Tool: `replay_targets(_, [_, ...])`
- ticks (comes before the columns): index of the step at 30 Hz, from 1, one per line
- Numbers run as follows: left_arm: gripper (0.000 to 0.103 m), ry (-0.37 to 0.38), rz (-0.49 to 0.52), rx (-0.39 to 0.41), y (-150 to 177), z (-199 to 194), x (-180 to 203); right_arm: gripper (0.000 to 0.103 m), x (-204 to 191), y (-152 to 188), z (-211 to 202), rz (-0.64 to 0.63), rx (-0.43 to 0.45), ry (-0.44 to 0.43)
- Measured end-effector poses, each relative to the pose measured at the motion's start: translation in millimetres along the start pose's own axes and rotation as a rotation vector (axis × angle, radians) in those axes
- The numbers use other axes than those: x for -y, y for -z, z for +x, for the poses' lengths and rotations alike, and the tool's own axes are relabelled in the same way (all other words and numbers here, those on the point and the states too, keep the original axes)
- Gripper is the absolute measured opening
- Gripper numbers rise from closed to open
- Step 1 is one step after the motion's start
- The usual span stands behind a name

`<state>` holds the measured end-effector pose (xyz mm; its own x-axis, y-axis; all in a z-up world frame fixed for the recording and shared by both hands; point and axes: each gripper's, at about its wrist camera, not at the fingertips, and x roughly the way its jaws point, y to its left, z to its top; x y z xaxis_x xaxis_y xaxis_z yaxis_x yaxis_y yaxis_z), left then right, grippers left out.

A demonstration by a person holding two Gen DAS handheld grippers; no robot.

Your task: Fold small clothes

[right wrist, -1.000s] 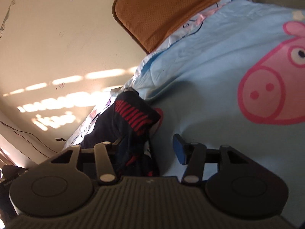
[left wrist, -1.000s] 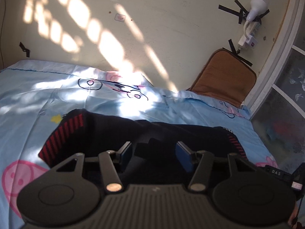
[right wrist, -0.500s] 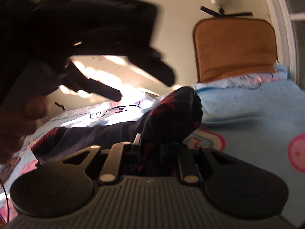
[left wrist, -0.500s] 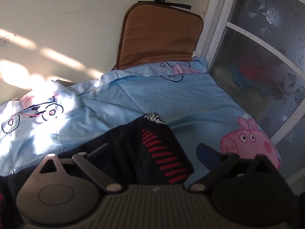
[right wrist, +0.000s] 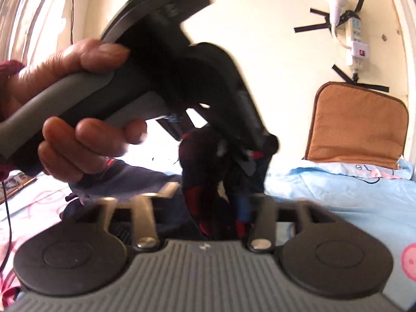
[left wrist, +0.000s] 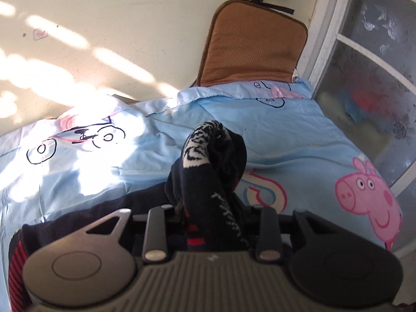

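Observation:
A dark navy garment (left wrist: 208, 171) with red stripes and white lettering lies on the light blue cartoon bedsheet (left wrist: 299, 140). My left gripper (left wrist: 212, 215) is shut on a bunched end of it and holds it lifted. My right gripper (right wrist: 208, 208) is shut on the same garment (right wrist: 205, 171) close by. In the right wrist view the left gripper (right wrist: 241, 153) and the hand holding it come in from the upper left, just above my right fingers, blurred.
A brown cushion (left wrist: 252, 46) leans on the cream wall at the bed's head. A frosted glass door (left wrist: 371, 78) stands on the right. A power strip and bulb (right wrist: 356, 36) are taped to the wall.
Both grippers closed on the garment's cuff end and lifted it. The left gripper swung to the right and now meets the right gripper at the same end.

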<state>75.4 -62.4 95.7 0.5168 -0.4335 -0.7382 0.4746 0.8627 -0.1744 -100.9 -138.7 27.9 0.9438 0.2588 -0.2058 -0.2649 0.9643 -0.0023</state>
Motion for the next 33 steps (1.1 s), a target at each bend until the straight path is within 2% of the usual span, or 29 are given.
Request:
replay_targets(4, [0.03,0.048,-0.084,0.051,8,-23,-28,0.071,1,6,7,-0.016,-0.078,0.017])
replay_targets(5, [0.03,0.056,-0.104,0.064,10,-29,-36,0.055,1,6,10,-0.02,-0.096,0.012])
replay_targets(6, [0.03,0.063,-0.123,0.077,11,-35,-43,0.031,0,4,12,-0.023,-0.113,-0.006])
replay_targets(7, [0.03,0.071,-0.142,0.088,13,-42,-51,0.026,-3,0,13,-0.03,-0.112,-0.027])
replay_targets(10, [0.03,0.057,-0.188,0.136,24,-61,-77,0.025,-19,-12,14,-0.08,-0.086,-0.091])
replay_targets(16, [0.03,0.004,-0.331,0.173,54,-84,-141,0.041,-64,-18,32,-0.155,-0.103,-0.25])
replay_targets(19, [0.032,-0.031,-0.404,0.152,72,-77,-169,0.05,-82,-13,49,-0.166,-0.156,-0.316])
replay_targets(21, [0.038,-0.063,-0.439,0.114,85,-63,-182,0.059,-87,-7,60,-0.15,-0.211,-0.337])
replay_targets(22, [0.04,-0.08,-0.448,0.097,90,-55,-186,0.06,-87,-4,63,-0.143,-0.232,-0.345])
replay_targets(23, [0.047,-0.088,-0.448,0.094,94,-49,-188,0.06,-86,-3,62,-0.137,-0.239,-0.352])
replay_targets(25, [0.051,-0.071,-0.457,0.127,102,-48,-191,0.06,-79,-7,56,-0.117,-0.237,-0.375])
replay_targets(29, [0.062,-0.049,-0.491,0.15,106,-59,-194,0.067,-40,-22,42,0.068,-0.218,-0.465])
replay_targets(31, [0.077,-0.051,-0.483,0.18,108,-70,-190,0.07,-11,-29,37,0.195,-0.202,-0.466])
replay_targets(32, [0.091,-0.069,-0.475,0.205,109,-77,-188,0.074,3,-32,36,0.257,-0.195,-0.447])
replay_targets(33, [0.099,-0.091,-0.465,0.229,110,-83,-186,0.077,17,-32,38,0.321,-0.192,-0.423])
